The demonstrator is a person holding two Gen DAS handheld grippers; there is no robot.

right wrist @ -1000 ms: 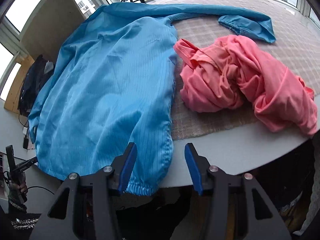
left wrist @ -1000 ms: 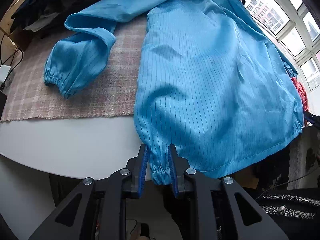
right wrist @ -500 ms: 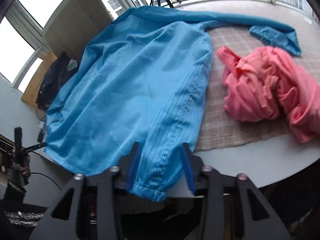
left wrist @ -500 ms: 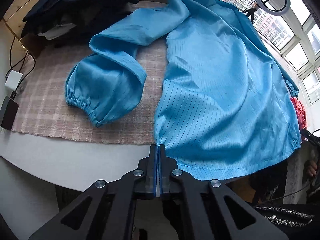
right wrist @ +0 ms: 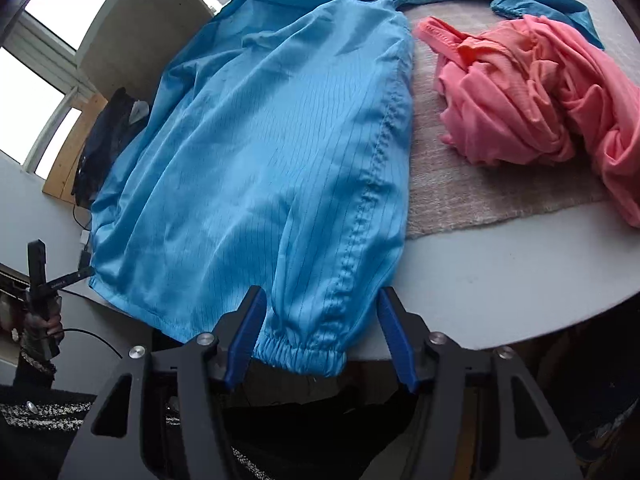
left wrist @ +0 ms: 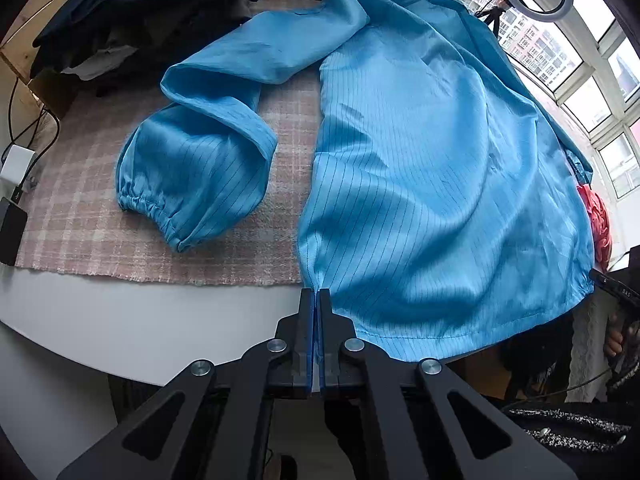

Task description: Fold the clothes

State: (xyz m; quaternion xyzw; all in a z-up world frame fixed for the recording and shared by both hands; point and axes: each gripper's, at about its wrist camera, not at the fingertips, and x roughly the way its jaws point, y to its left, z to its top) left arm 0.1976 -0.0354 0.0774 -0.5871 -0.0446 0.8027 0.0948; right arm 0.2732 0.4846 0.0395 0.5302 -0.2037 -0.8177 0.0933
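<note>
A blue pinstriped jacket (left wrist: pixel 432 168) lies spread on a pink plaid cloth (left wrist: pixel 92 216) over a white round table (left wrist: pixel 132 320). Its left sleeve (left wrist: pixel 200 152) is folded back on the cloth. My left gripper (left wrist: pixel 314 293) is shut on the jacket's lower left hem corner. In the right wrist view the same jacket (right wrist: pixel 272 148) fills the middle, and its gathered hem corner (right wrist: pixel 304 354) hangs over the table edge between the fingers of my right gripper (right wrist: pixel 322 300), which is open and straddles the cloth. The other sleeve (right wrist: pixel 540 4) lies along the far side.
A crumpled pink garment (right wrist: pixel 536 100) sits on the plaid cloth to the right of the jacket. Dark clothes (left wrist: pixel 132 16) are piled at the back left. A white charger (left wrist: pixel 16 162) and cables lie at the left edge. A person's hand (right wrist: pixel 40 320) holds the other gripper.
My left gripper shut on the jacket's left hem corner and drew it onto the table. My right gripper shifted left to straddle the right hem corner, narrowed, then opened wider.
</note>
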